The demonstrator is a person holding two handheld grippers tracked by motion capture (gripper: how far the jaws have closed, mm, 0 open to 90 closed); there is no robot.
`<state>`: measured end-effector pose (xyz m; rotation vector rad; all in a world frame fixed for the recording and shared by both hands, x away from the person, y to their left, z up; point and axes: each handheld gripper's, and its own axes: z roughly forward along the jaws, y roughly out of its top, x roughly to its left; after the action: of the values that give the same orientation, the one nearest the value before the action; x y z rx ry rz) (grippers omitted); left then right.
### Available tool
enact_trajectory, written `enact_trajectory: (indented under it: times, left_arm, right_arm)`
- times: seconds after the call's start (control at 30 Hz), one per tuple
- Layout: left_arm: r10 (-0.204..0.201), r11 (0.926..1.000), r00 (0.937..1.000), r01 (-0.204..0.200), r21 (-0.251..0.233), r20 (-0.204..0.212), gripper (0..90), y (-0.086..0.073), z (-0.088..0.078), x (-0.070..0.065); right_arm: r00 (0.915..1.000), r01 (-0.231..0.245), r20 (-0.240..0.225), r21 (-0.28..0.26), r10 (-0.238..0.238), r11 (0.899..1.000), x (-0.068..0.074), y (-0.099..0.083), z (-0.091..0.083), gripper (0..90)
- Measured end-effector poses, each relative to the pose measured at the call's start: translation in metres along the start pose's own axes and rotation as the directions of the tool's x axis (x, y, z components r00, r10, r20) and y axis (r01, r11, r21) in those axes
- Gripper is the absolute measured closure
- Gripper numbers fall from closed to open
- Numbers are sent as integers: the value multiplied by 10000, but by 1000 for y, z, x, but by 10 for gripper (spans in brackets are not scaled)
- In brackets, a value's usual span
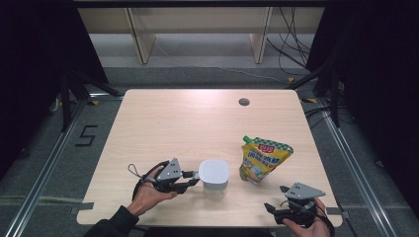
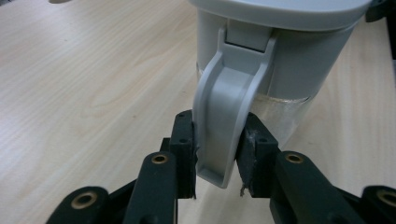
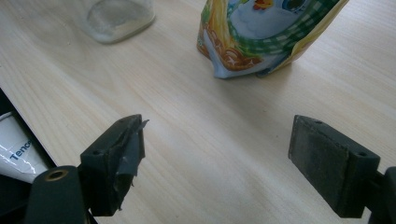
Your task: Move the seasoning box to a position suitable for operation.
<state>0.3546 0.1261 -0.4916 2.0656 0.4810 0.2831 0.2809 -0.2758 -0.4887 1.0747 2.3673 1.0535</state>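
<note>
Nearest the table's front edge, at the right, we find the right gripper (image 1: pixel 274 199) held in the person's right hand (image 1: pixel 307 226), its jaws standing wide apart over bare wood with nothing between them; the right gripper view confirms the gap, with torn tape hanging from the pad (image 3: pixel 125 154) at the left of that view. A little farther in, at the left, the left hand (image 1: pixel 148 195) carries the left gripper (image 1: pixel 195 178), which lies level and points toward the middle of the table. Its jaws are clenched on the grey handle (image 2: pixel 224 116) of the jar (image 1: pixel 214 177): in the left gripper view we see both pads pressing the handle's lower end from either side. The jar stands upright on the table (image 1: pixel 188 118) near its front edge, left of centre, with a white lid and a clear glass body. Beyond and to the right of it, well apart, a yellow spouted pouch (image 1: pixel 263 159) stands upright with a green cap. Farthest off, a round cable hole (image 1: pixel 243 102) sits near the table's back edge.
</note>
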Motion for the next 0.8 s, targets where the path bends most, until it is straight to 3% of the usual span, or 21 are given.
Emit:
enact_trajectory:
  times: [0.2,0.43,0.6,0.67,0.77,0.8]
  left_arm:
    - [85,10000,9999,-86,44,143,692,0,-1,-8]
    - [-114,9999,9998,113,52,134,689,-2,-4,-14]
    - [-105,9999,9993,101,92,356,685,-3,-5,-12]
    - [93,9998,9993,-100,182,362,681,-3,-6,-11]
    - [-261,9996,9984,266,-96,504,650,-3,-9,-11]
    - [-430,9987,9978,444,-263,505,560,-3,-10,-11]
  right_arm:
    - [9998,181,-8,-34,-181,9998,-1,0,1,196]
    - [9999,149,-4,-35,-149,9999,-1,0,0,197]
    - [9998,178,-47,-44,-178,9998,-4,-1,1,197]
    - [10000,-53,-77,-59,53,10000,-3,-2,0,197]
    - [9999,119,-54,-132,-119,9998,-4,-2,-1,197]
    - [10000,-21,-76,-102,20,9999,-4,-2,0,197]
